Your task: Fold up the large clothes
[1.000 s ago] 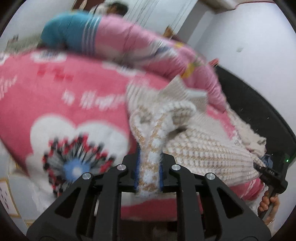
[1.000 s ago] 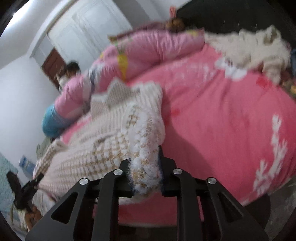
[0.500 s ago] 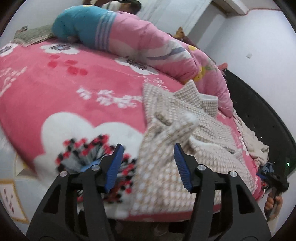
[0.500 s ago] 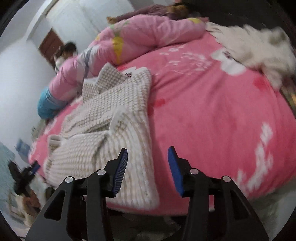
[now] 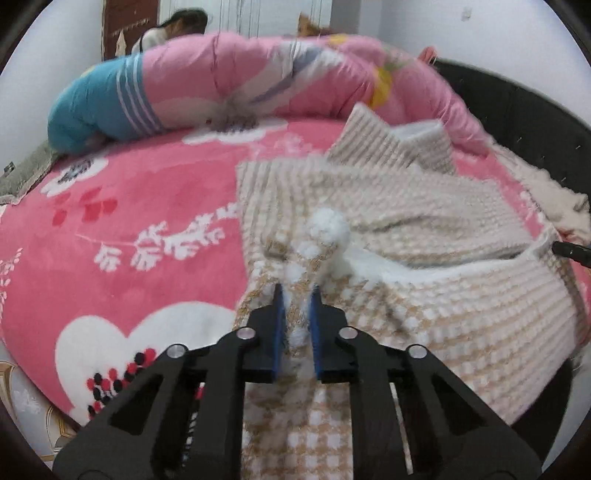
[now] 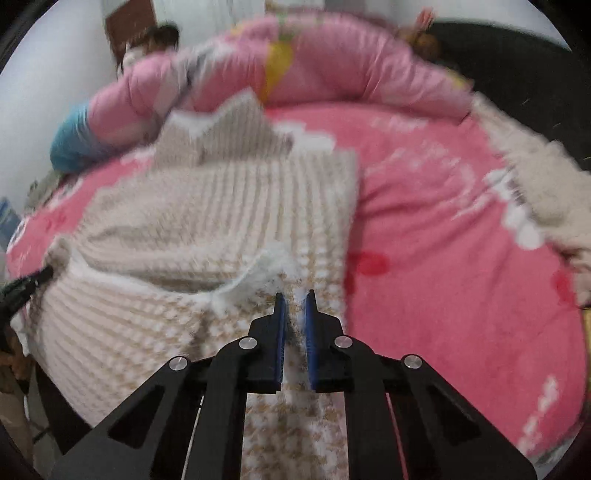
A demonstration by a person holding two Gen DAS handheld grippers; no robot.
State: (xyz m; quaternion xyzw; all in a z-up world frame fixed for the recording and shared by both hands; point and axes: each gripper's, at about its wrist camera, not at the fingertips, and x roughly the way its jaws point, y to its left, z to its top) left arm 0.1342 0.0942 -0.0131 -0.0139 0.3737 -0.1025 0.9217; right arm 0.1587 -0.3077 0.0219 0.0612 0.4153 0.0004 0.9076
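A large beige-and-white checked knit garment (image 5: 406,206) lies on a pink flowered bed cover (image 5: 129,206), its collar toward the far side. My left gripper (image 5: 295,295) is shut on a bunched fold at the garment's near left edge. In the right wrist view the same garment (image 6: 229,206) shows, and my right gripper (image 6: 294,299) is shut on its near right edge. The near part of the garment is lifted and folded over between the two grippers.
A rolled pink and blue quilt (image 5: 229,85) lies along the far side of the bed. A fluffy cream garment (image 6: 535,177) lies at the right. A black headboard (image 5: 517,110) curves behind. A person (image 5: 173,29) sits in the far background.
Half a second ago both grippers were open above the garment. Now each has shut on the garment's near edge again and the cloth is bunched up between the fingers.
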